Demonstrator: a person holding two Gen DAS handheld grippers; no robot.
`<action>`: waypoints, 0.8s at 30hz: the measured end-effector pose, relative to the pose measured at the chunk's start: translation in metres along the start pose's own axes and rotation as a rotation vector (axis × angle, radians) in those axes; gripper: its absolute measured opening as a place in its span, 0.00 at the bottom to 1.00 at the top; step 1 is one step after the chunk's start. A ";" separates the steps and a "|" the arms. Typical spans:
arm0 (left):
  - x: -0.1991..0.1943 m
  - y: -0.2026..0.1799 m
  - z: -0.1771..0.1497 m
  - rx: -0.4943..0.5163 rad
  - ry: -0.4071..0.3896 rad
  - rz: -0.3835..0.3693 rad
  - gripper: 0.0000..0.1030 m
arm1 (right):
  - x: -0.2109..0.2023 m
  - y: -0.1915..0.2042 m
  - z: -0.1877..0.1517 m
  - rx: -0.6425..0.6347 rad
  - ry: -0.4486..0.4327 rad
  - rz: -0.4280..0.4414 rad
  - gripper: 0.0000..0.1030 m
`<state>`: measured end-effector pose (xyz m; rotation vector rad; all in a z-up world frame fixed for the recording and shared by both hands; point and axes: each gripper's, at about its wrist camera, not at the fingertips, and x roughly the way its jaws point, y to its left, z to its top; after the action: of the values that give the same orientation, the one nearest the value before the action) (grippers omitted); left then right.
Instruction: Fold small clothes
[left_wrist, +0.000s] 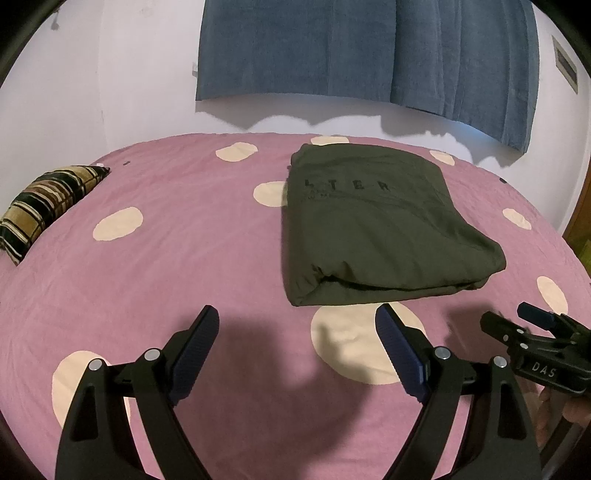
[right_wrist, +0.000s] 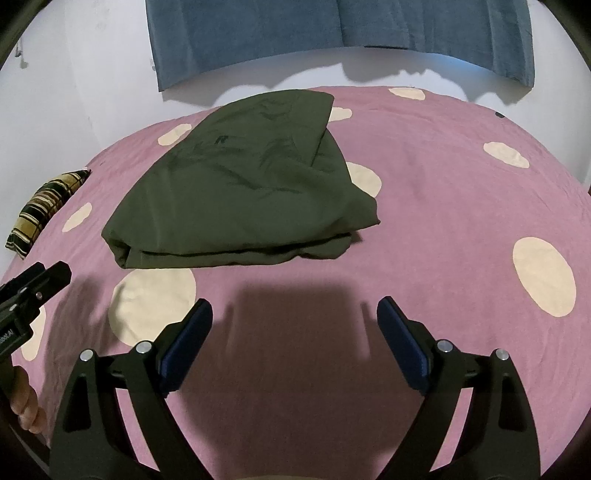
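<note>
A dark olive green garment (left_wrist: 373, 229) lies folded into a thick rectangle on the pink bed sheet (left_wrist: 177, 258), with dark letters on its top. In the right wrist view the garment (right_wrist: 243, 192) lies ahead and to the left, its right side slightly uneven. My left gripper (left_wrist: 297, 317) is open and empty, held above the sheet just short of the garment's near edge. My right gripper (right_wrist: 295, 310) is open and empty, also short of the near edge. The right gripper's body shows at the right of the left wrist view (left_wrist: 535, 347). The left gripper's body shows at the left of the right wrist view (right_wrist: 33, 291).
A plaid pillow (left_wrist: 48, 206) lies at the bed's left edge, also in the right wrist view (right_wrist: 44, 210). A blue curtain (left_wrist: 362, 55) hangs on the white wall behind the bed. The sheet has cream spots (right_wrist: 543, 277).
</note>
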<state>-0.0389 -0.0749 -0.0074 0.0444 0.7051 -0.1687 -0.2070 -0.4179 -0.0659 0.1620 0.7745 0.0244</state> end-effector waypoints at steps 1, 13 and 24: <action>0.000 0.000 -0.001 -0.003 0.002 0.000 0.83 | 0.000 0.000 0.000 0.000 0.000 0.000 0.88; 0.001 0.001 -0.002 -0.009 0.007 -0.006 0.83 | 0.000 0.001 0.000 -0.006 0.008 0.002 0.88; 0.000 -0.002 -0.001 0.007 0.003 -0.002 0.83 | 0.001 0.003 -0.001 -0.009 0.013 0.004 0.88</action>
<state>-0.0400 -0.0766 -0.0084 0.0507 0.7075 -0.1731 -0.2067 -0.4145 -0.0666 0.1544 0.7870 0.0325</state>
